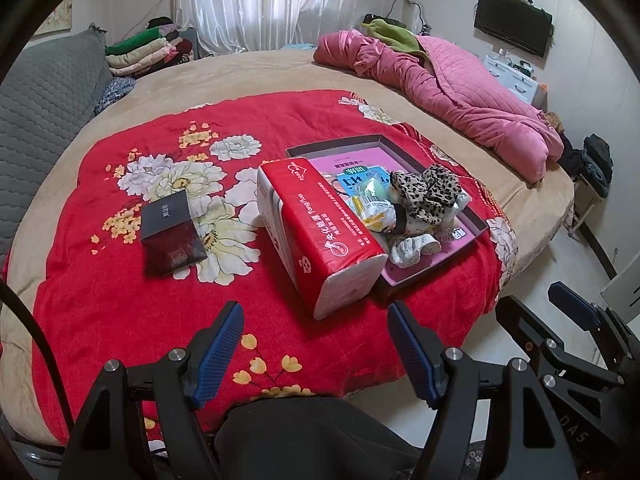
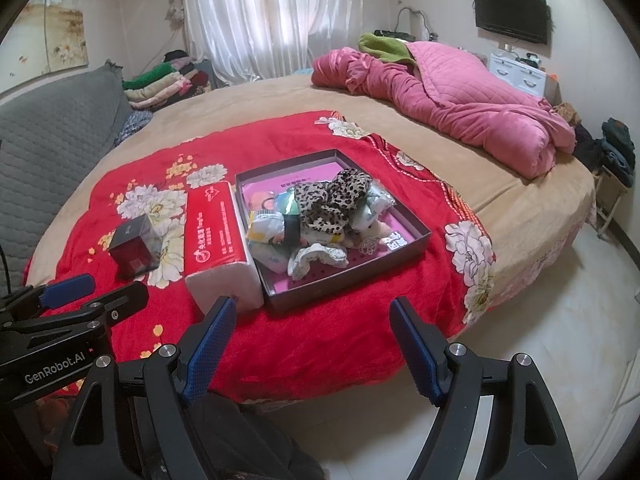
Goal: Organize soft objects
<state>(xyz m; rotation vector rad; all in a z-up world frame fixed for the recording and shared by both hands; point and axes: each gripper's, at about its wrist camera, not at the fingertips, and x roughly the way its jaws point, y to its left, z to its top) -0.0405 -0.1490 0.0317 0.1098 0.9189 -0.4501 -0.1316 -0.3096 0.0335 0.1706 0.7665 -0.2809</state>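
Textured blue pads (image 1: 218, 354), plush red blanket (image 1: 120, 292), rectangular tissue pack (image 1: 316, 232)

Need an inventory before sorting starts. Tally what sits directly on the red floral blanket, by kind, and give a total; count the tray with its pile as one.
Tissue packs: 1, the red tissue pack
Small boxes: 1, the dark box
Trays: 1, the shallow tray, holding a leopard-print cloth and other soft pieces too tangled to count
Total: 3
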